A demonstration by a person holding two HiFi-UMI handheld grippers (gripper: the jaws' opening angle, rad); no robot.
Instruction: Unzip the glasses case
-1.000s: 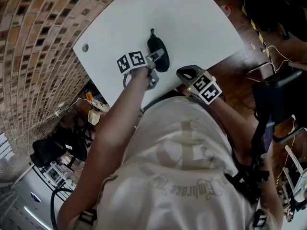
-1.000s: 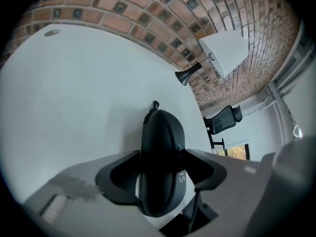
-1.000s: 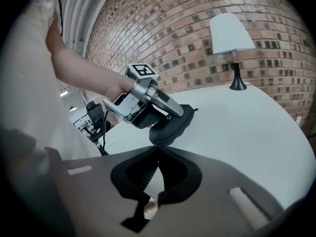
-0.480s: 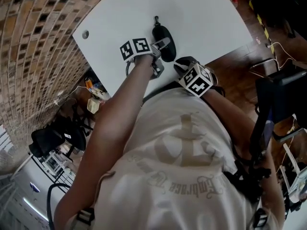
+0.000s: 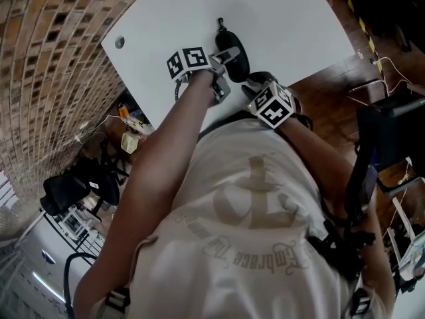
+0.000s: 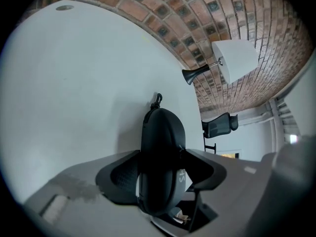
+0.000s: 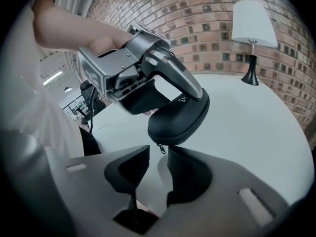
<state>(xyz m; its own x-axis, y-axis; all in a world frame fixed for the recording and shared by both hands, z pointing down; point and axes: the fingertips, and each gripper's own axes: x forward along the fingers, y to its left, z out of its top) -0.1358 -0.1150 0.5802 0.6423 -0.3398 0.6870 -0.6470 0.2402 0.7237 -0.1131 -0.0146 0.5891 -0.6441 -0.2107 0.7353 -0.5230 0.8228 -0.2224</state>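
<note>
L gripper (image 6: 161,154) is clamped on the glasses case (image 6: 162,132). Both pads press its sides abt mid-length. Case runs lengthwise btwn the jaws, near end deep in the gripper, far end w/ small loop (image 6: 157,100) pointing away.

R gripper (image 7: 159,154) has jaws apart w/ a narrow gap, gripping nothing. Zipper pull (image 7: 160,148) hangs off the case's near end right at the jaw tips, in the gap, not visibly pinched.

In R gripper view the case sits just beyond & above the tips, w/ L gripper coming in from upper left. Head view: both grippers close together by near edge of white table (image 5: 279,18), R just right of L.

Farther out: lamp (image 7: 253,26) at table's far edge, brick wall (image 7: 197,19) behind.
</note>
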